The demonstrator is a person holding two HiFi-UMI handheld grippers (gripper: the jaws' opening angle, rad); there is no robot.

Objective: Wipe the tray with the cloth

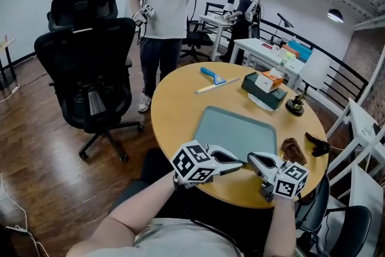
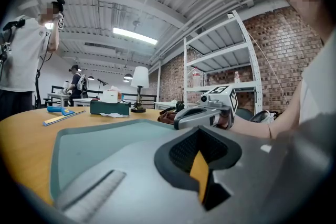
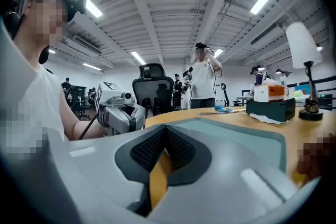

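Note:
A grey-green tray (image 1: 237, 129) lies on the round wooden table (image 1: 174, 105), near its front edge. A crumpled brown cloth (image 1: 293, 150) rests on the table just right of the tray, with neither gripper on it. My left gripper (image 1: 239, 161) and right gripper (image 1: 251, 157) hover over the tray's near edge, tips pointing at each other and almost meeting. Both are shut with nothing between the jaws. The left gripper view shows the tray (image 2: 105, 139), the cloth (image 2: 167, 115) and the right gripper (image 2: 181, 119). In the right gripper view the left gripper (image 3: 123, 113) hangs beside the tray (image 3: 252, 134).
At the table's far side lie a blue scraper (image 1: 212, 75), a long pale stick (image 1: 216, 85), a dark green tissue box (image 1: 264, 88) and a lamp base (image 1: 295, 106). A black object (image 1: 317, 144) sits at the right rim. A black office chair (image 1: 90, 69) and a standing person (image 1: 165, 3) are beyond.

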